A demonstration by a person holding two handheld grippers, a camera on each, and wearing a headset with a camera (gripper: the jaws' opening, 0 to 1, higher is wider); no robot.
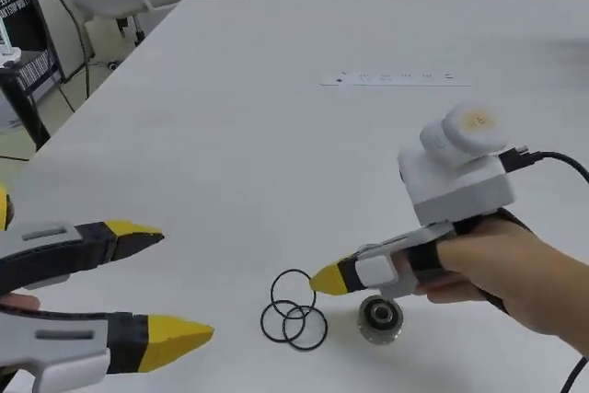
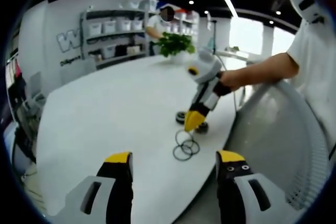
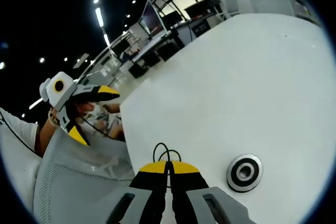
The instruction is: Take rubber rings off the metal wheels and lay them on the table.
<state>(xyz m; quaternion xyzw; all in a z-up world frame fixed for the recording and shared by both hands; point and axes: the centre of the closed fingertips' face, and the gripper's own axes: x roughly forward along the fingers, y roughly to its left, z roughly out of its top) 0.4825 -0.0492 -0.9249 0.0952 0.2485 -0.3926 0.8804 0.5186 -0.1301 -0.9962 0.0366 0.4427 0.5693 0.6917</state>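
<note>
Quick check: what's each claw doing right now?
Left claw: open, empty.
Right claw: shut, tips at the rubber rings; whether it pinches one cannot be told.

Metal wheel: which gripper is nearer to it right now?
Right. The right gripper has its tips just beside the wheel, by the rings; the left gripper is well off to the other side, jaws open.

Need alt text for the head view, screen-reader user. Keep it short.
A hand holds the right gripper, fingers closed, its yellow tip at the edge of three overlapping black rubber rings lying on a white table, with a metal wheel just beside them. The left gripper hovers at lower left, fingers open.
</note>
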